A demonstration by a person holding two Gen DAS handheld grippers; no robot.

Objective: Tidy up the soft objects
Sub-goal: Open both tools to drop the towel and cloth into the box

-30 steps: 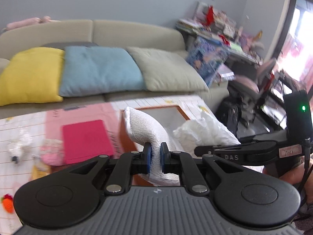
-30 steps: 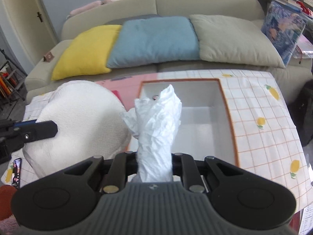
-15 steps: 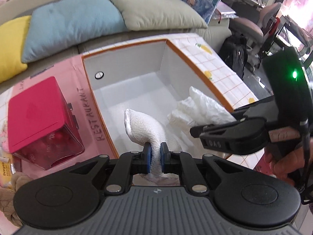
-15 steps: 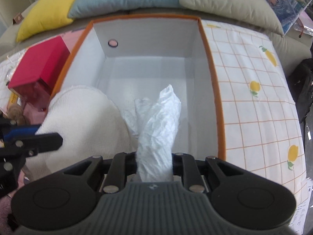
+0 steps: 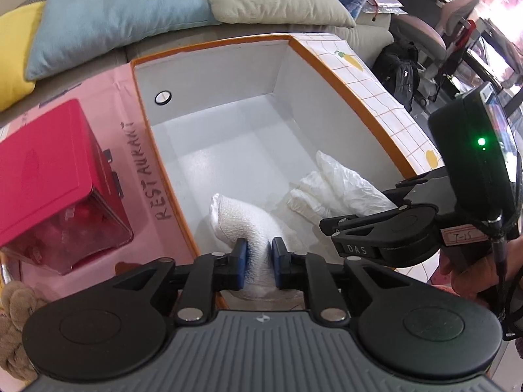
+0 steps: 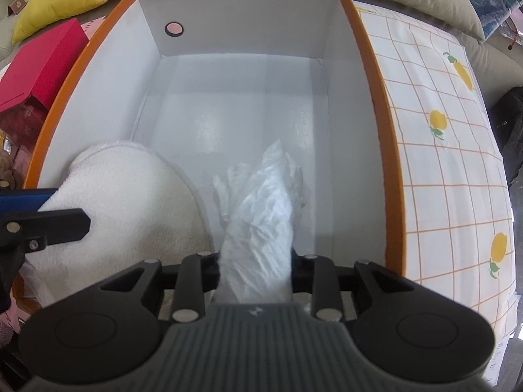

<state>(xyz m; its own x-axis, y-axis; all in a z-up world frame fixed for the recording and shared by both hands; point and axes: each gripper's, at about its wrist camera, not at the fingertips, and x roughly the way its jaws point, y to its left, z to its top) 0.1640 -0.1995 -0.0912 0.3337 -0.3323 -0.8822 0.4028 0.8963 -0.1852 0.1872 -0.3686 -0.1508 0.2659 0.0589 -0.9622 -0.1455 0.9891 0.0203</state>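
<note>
Both tools stay clamped, left tool on towel, right tool on seemingly plastic bag, over box beside red case.

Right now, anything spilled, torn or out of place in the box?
Nothing stands out. The left gripper holds the white towel and the right gripper the crumpled plastic bag, both low inside the otherwise empty box.

The box is white inside with an orange rim. In it, the towel at 8 o'clock is fluffy white and the plastic bag at 6 o'clock is crinkled translucent white. The tablecloth at 3 o'clock is white with an orange grid and yellow lemons. At 10 o'clock sit a red case and a yellow cushion; the left wrist view adds a light blue cushion at 11 o'clock.
</note>
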